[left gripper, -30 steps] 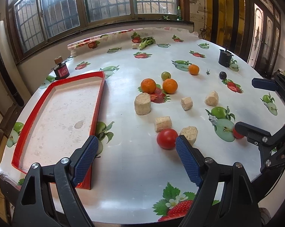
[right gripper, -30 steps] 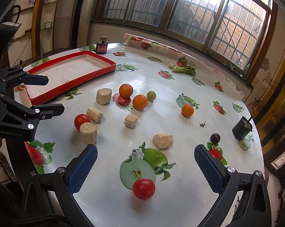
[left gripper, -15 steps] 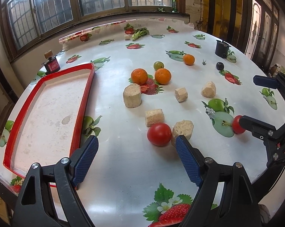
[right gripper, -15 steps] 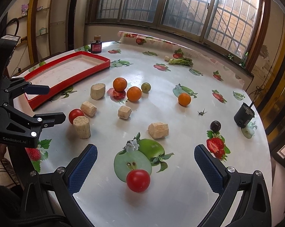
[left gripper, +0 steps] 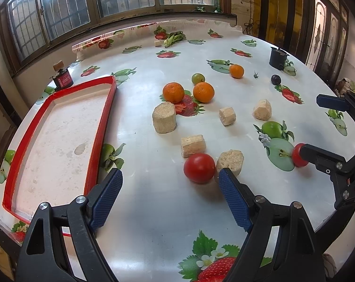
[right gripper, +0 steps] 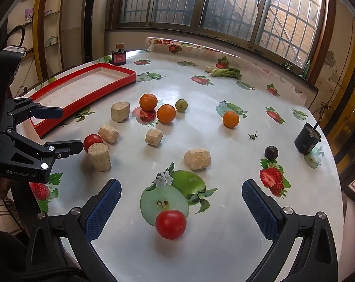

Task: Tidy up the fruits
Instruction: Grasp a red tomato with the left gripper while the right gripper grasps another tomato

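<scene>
A red tomato [left gripper: 199, 168] lies just ahead of my open, empty left gripper [left gripper: 170, 181], close to its right finger. A second red tomato [right gripper: 171, 221] lies between the fingers of my open, empty right gripper [right gripper: 181, 195]. Three oranges [left gripper: 173, 92] [left gripper: 203, 92] [left gripper: 236, 71], a green fruit [left gripper: 198, 78] and a dark plum [left gripper: 276, 79] sit further back. The red tray [left gripper: 102, 122] with a white floor lies at the left, holding nothing. The right gripper shows in the left wrist view [left gripper: 318, 129], the left gripper in the right wrist view [right gripper: 64, 129].
Several beige cork-like blocks [left gripper: 164, 117] [left gripper: 193, 145] [left gripper: 230, 161] stand among the fruit. A black cup [left gripper: 278, 57], a small dark jar [left gripper: 62, 77] and a leafy vegetable [left gripper: 174, 38] sit near the far edges. The table's edge [left gripper: 330, 216] curves close by.
Both grippers have moved forward and lower toward their tomatoes. The tomatoes now appear larger and closer. Nothing on the table has moved.
</scene>
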A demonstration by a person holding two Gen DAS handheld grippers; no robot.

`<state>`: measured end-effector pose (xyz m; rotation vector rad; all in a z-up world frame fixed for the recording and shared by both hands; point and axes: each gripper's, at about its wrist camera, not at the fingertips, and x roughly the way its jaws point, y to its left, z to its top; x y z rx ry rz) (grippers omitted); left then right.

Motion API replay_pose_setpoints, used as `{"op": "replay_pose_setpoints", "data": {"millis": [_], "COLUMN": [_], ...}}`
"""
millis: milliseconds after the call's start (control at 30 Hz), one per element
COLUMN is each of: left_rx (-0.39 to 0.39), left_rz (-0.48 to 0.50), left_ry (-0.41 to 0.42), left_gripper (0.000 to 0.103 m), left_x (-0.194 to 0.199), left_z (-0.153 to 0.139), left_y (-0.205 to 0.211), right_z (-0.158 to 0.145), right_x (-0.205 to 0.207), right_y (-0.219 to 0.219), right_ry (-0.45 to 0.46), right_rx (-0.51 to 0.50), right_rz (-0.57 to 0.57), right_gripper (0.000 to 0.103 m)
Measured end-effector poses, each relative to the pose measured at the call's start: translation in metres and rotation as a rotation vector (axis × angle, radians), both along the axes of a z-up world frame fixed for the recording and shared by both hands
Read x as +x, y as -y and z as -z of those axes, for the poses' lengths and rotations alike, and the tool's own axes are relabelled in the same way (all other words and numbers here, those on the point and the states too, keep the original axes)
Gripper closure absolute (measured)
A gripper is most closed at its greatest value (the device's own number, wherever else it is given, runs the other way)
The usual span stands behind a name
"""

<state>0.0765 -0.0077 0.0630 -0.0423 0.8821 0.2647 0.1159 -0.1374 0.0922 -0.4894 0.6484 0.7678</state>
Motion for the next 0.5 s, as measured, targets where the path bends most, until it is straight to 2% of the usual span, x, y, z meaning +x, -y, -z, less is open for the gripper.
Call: {"op": "replay_pose_setpoints", "data": {"millis": [500], "left_rx": [-0.001], "left_rz": [-0.004], "left_ry": [0.007], "left_gripper": [0.019], "left_x": [-0.006], "left_z": [-0.0014], "left_y": [-0.0072], "right_z": [0.0005], "right_x": [0.0005], "right_y": [-0.0003], "right_ry": [-0.002], "right_rx": [-0.002], "right_rz": [0.001], "right_gripper": [0.0]}}
